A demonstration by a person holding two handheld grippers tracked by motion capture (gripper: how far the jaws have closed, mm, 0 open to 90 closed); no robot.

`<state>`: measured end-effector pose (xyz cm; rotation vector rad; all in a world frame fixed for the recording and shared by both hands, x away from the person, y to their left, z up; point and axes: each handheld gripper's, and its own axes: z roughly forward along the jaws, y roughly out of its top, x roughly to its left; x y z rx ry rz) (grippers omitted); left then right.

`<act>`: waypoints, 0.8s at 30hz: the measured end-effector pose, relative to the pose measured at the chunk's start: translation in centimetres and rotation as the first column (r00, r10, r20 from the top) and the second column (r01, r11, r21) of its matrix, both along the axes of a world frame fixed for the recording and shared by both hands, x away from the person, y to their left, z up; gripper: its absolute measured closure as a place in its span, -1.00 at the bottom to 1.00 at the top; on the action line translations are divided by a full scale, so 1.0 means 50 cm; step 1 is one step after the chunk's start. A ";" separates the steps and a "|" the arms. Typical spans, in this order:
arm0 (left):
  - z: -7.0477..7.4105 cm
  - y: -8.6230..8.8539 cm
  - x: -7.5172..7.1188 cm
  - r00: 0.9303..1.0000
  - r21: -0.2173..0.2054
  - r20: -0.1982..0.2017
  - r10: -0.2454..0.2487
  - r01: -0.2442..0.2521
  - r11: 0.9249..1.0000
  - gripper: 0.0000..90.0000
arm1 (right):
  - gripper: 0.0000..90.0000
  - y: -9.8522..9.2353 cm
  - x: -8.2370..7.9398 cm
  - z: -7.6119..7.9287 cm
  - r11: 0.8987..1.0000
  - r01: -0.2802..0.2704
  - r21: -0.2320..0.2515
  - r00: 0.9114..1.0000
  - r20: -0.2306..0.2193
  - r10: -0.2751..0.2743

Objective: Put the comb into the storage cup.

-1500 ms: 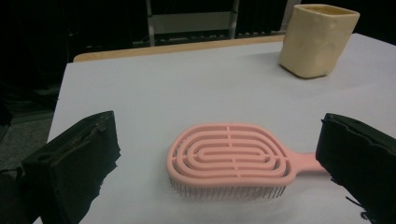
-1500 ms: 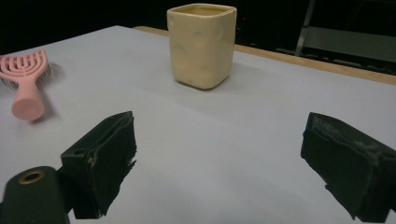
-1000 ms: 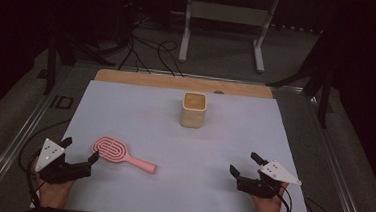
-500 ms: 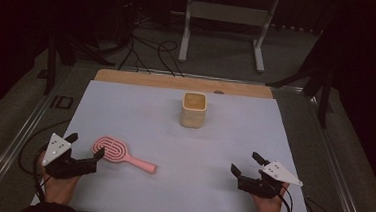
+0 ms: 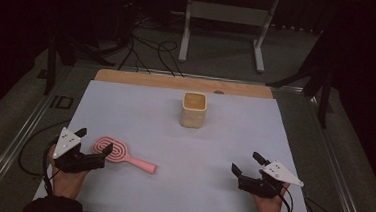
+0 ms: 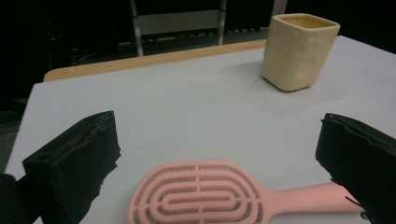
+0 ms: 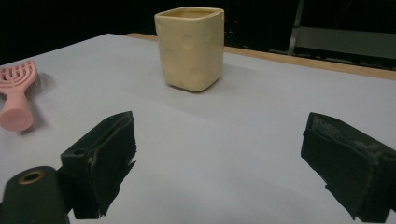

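— Since a second ago the left hand-held gripper (image 5: 94, 147) has slid forward along the tabletop (image 5: 234, 139) and now sits right at the pink hairbrush (image 5: 122, 153); the right hand-held gripper (image 5: 245, 162) has hardly shifted.

— Has the left one got hold of the brush?

— No. Its jaws stand wide apart with nothing between the pads. In the left gripper view the brush head (image 6: 198, 196) lies flat on the white surface low between them, with the handle running toward the right-hand jaw.

— And the right one?

— Also spread wide and empty, resting near the front right of the tabletop, well apart from the brush.

— Where does the brush lie?

— Front left, head toward the left hand-held gripper, handle pointing toward the middle. The cream cup (image 5: 194, 109) stands upright farther back, near the centre.
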<state>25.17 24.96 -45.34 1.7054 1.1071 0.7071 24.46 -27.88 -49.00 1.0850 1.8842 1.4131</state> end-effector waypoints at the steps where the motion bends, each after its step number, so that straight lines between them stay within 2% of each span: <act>1: 0.000 0.000 0.000 1.000 0.000 0.000 0.000 0.000 1.000 -1.00 | -0.78 0.000 0.000 0.000 1.000 0.000 0.000 1.000 0.000 0.000; 9: 0.000 -0.029 0.019 0.999 0.020 -0.010 -0.039 0.040 0.999 -0.99 | -0.78 -0.002 0.000 0.001 1.000 0.003 0.003 1.000 -0.002 -0.003; 24: -0.003 -0.066 0.045 0.997 0.016 -0.026 -0.077 0.077 0.997 -0.98 | -0.78 -0.003 -0.001 0.001 1.000 0.007 0.006 1.000 0.002 -0.007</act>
